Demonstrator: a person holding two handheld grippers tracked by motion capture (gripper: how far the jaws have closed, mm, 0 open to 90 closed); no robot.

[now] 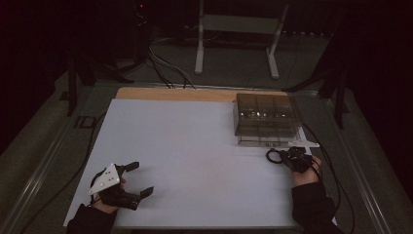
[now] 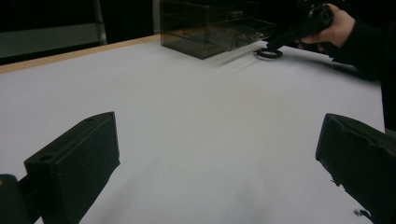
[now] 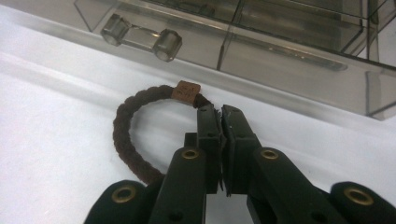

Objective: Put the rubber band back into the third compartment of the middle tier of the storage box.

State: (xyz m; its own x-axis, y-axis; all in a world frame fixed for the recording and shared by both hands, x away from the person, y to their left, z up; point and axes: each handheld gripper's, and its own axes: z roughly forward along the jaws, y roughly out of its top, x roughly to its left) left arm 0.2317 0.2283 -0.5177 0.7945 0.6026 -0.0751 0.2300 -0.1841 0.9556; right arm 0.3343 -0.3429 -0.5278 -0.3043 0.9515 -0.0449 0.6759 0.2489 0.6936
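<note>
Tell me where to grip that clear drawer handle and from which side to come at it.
Grip the drawer handle on its thin clear bar between the two round end posts, coming straight at the drawer front from the person's side, one finger above and one below. The bar stands off the front, leaving room behind it. The right gripper, nearest, is shut on the braided ring.

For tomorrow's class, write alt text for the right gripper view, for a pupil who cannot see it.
The right gripper is shut on a dark brown braided cord loop with a small tan tag, lying on a white table. Just beyond stands a smoky clear plastic drawer box with a clear bar handle.
</note>
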